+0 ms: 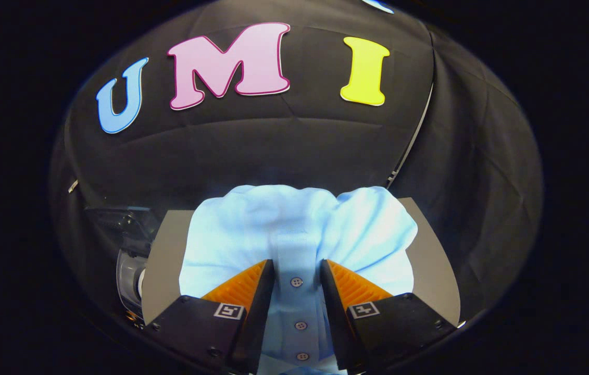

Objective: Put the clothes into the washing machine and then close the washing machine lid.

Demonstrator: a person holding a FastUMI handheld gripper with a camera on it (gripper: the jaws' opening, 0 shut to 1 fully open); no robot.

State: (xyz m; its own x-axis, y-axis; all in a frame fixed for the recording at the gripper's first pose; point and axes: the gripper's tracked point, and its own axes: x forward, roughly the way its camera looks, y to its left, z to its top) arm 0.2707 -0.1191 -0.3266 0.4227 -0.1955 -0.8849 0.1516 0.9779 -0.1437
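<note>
Where grey table (432,260) meets black cloth wall | hand-held gripper (297,271) grips shirt (294,229)

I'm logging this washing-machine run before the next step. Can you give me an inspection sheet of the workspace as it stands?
Surface: grey tabletop, bare at both sides of the shirt.
Job's things: light blue button-up shirt lies bunched on the tabletop, its button placket running between the claw's fingers; washing machine sits off the table's left edge, only partly seen, lid state unclear.
Clutter: nothing seen.
Grippers: claw has its fingers on either side of the placket, close to the cloth; whether they pinch it cannot be told.
Cables: nothing seen.
Surroundings: black cloth booth wall behind the table, with a thin pale strip running down a seam.
</note>
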